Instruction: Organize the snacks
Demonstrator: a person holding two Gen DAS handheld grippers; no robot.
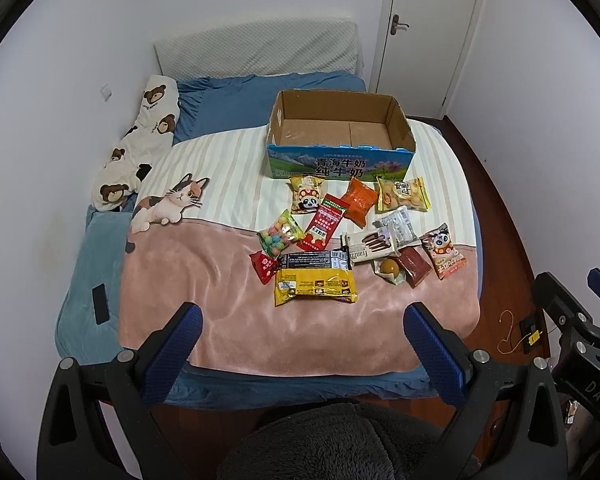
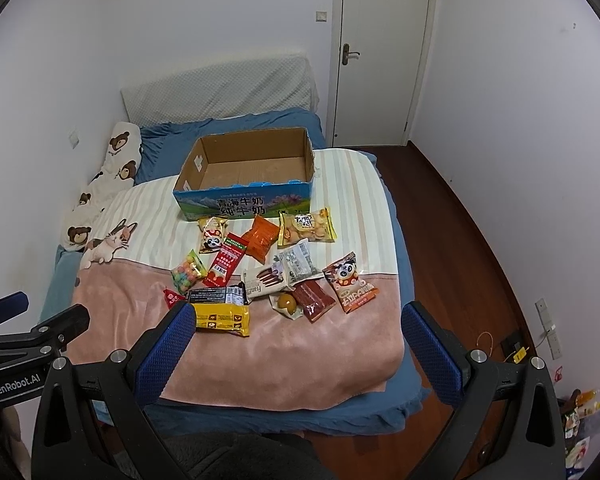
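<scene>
Both claws, the left gripper (image 1: 303, 330) and right gripper (image 2: 299, 328), hung spread and empty over the bed's (image 1: 152, 360) near edge, sorting not begun, snacks (image 1: 315, 286) scattered mid-blanket before the empty cardboard box (image 1: 340, 158); next likely calls for reaching and pinching a packet.

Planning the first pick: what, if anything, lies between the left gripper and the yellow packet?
Nothing visible. Only bare pink blanket lies between the open left gripper and the yellow packet, nearest of the snacks.
</scene>
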